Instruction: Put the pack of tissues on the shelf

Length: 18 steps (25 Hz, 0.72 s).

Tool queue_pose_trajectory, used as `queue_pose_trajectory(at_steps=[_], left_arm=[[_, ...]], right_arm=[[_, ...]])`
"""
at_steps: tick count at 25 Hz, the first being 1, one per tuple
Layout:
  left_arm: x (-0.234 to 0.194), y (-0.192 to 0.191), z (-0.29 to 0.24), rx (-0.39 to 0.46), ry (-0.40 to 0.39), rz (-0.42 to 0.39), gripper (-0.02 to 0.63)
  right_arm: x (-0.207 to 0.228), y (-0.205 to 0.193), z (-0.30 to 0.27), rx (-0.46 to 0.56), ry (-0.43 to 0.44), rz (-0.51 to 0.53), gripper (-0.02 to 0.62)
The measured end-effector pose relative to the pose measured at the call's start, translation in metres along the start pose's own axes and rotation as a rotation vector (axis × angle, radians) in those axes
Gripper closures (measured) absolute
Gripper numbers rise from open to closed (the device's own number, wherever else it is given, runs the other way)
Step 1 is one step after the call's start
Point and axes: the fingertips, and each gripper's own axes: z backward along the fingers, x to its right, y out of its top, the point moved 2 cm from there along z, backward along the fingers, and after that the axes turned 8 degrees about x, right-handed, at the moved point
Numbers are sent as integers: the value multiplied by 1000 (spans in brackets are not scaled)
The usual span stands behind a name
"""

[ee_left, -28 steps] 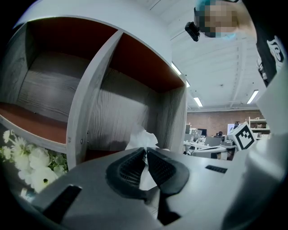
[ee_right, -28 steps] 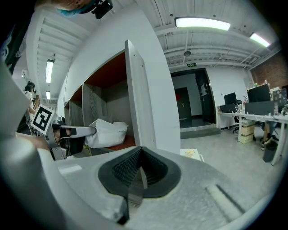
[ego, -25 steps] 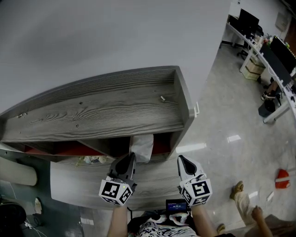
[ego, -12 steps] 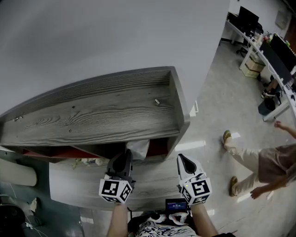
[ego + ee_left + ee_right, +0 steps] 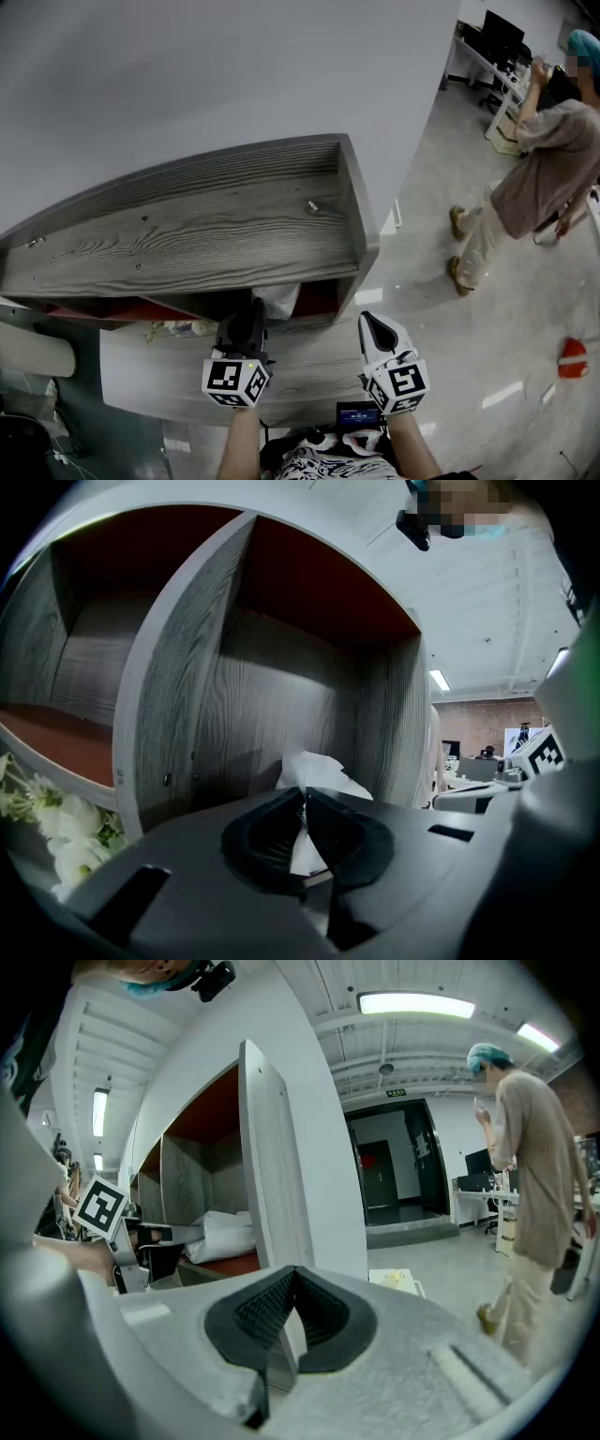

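Observation:
The white pack of tissues (image 5: 280, 300) is inside the right-hand compartment of the grey wood shelf (image 5: 206, 234), under its top board. My left gripper (image 5: 254, 309) is shut on the pack's near edge (image 5: 302, 841), and the rest of the pack (image 5: 314, 772) reaches into the compartment. From the right gripper view the pack (image 5: 225, 1234) sits low over the red shelf board; whether it touches the board I cannot tell. My right gripper (image 5: 367, 323) is shut with nothing in it (image 5: 294, 1277), beside the shelf's right side panel (image 5: 281, 1176).
White flowers (image 5: 52, 841) lie at the shelf's lower left (image 5: 178, 328). A small screw (image 5: 312, 206) rests on the top board. A person (image 5: 525, 178) stands on the floor to the right. Further right, a red object (image 5: 572, 358) lies on that floor.
My left gripper has pushed forward, carrying the pack deeper under the top board. The person has walked from the lower right to the far right. My right gripper has stayed put.

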Motion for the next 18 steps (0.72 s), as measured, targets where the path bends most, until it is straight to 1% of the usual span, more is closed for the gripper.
queue_pose_trajectory(at_steps=[4,8,13,16,18], left_arm=[[-1,-1,-2,-1,9,17,594],[0,-2,0,-8,7,-7,594],[1,-5,0,-10,9,24,592],[1,-6,3,-16,11,21,567],[1,-8,4,-26,14,20,526]], right_arm=[[-1,0,3,1,-1,1,591],[-3,2,8,10,6,1,591],[-5,3,16,20,-4,-10,591],[-8,5,21,30,-5,-9,591],[-9,6,24,37,-3,-5,591]])
